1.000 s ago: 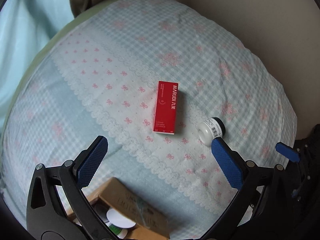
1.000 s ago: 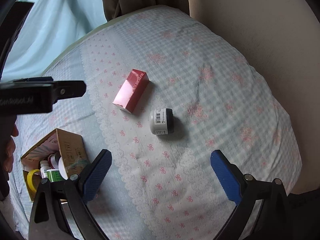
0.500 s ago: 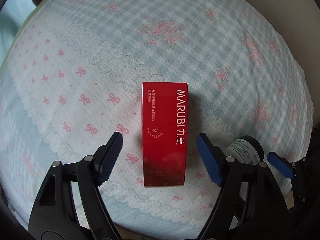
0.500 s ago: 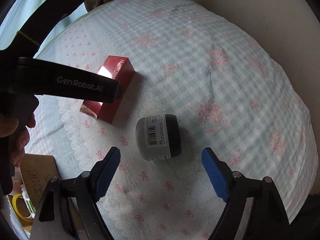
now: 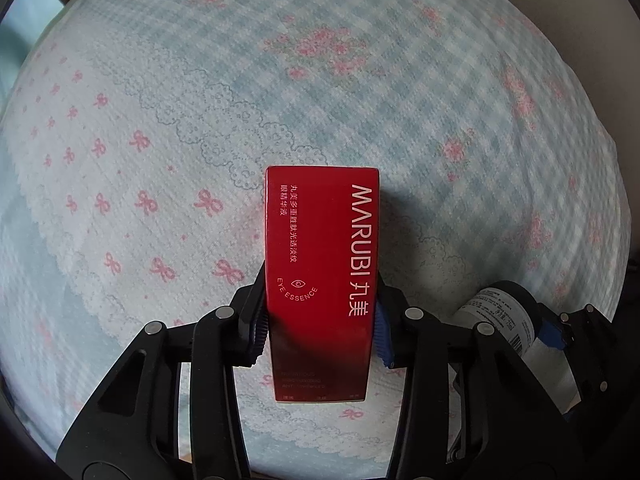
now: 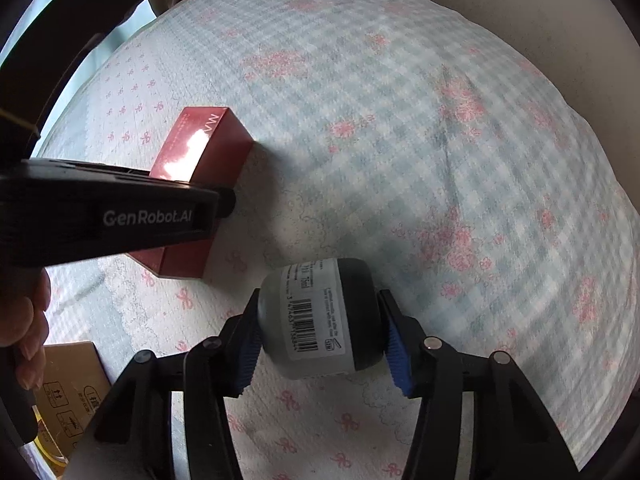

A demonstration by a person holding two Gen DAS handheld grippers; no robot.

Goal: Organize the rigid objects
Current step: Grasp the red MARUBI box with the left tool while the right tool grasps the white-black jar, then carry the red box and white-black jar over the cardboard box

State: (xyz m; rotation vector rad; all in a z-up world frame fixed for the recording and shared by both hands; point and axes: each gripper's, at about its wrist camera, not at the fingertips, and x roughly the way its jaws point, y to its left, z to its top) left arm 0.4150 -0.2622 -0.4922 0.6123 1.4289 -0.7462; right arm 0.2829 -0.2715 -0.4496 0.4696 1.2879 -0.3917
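A red MARUBI eye-essence box (image 5: 322, 280) lies on the patterned bedspread. My left gripper (image 5: 320, 334) is shut on the box's near half, blue pads pressed against both long sides. The box also shows in the right wrist view (image 6: 200, 184), partly behind the left gripper's black arm (image 6: 112, 216). A grey jar with a black cap and barcode label (image 6: 320, 324) lies on its side; my right gripper (image 6: 322, 350) is shut on it, one pad at the base, one at the cap. The jar shows at lower right in the left wrist view (image 5: 508, 320).
The bedspread (image 5: 360, 80) is blue-white check with pink bows and flowers. A beige wall (image 6: 540, 12) borders it at the right. An open cardboard box (image 6: 72, 392) with small items sits at the lower left. A hand (image 6: 24, 340) holds the left gripper.
Both grippers moved forward and closed: the left jaws went from open around the red box to gripping it, and the right jaws closed on the jar.
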